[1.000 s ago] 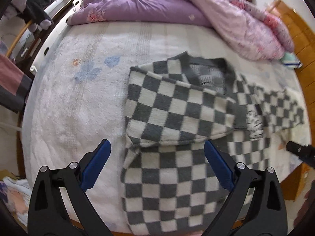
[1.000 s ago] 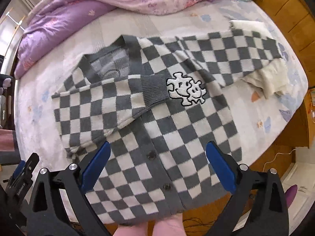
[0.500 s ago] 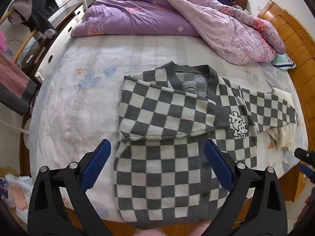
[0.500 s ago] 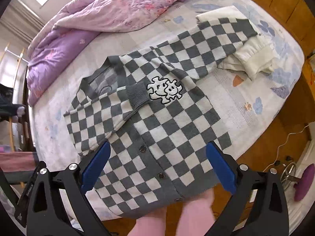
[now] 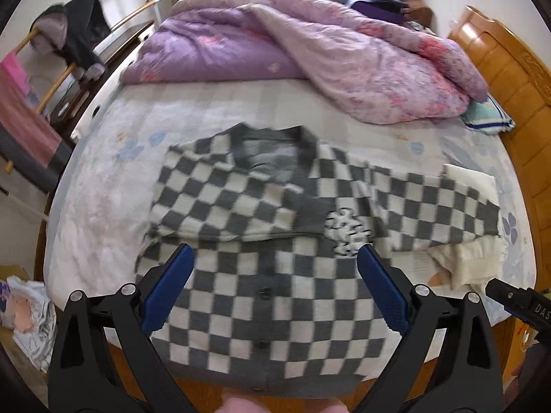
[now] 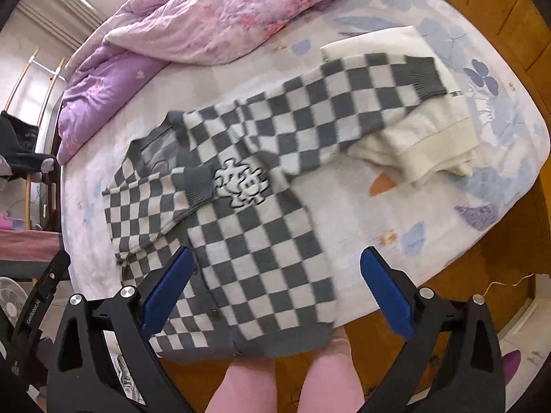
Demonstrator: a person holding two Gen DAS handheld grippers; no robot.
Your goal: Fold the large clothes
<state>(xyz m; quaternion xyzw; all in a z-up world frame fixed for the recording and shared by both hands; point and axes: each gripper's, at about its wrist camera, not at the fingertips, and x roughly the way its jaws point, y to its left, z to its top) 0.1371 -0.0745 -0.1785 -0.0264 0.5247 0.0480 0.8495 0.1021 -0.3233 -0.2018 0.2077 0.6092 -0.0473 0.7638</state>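
A grey-and-white checked cardigan (image 5: 268,241) (image 6: 261,234) lies flat on the bed, buttoned, with a white cartoon patch on the chest. Its left sleeve is folded across the chest; the other sleeve (image 6: 347,103) stretches out to the right over a folded cream garment (image 6: 423,144) (image 5: 471,261). My left gripper (image 5: 274,289) hovers open above the cardigan's lower front, holding nothing. My right gripper (image 6: 275,290) is also open and empty, over the hem near the bed's front edge.
A purple and pink duvet (image 5: 310,55) is heaped at the far side of the bed. A wooden headboard (image 5: 509,79) runs along the right. A clothes rack (image 5: 69,48) stands at the left. The person's legs (image 6: 286,385) stand at the bed's near edge.
Both grippers have pulled back and up from the cardigan, so more of the bed shows. They stay open and empty. The cardigan has not moved.
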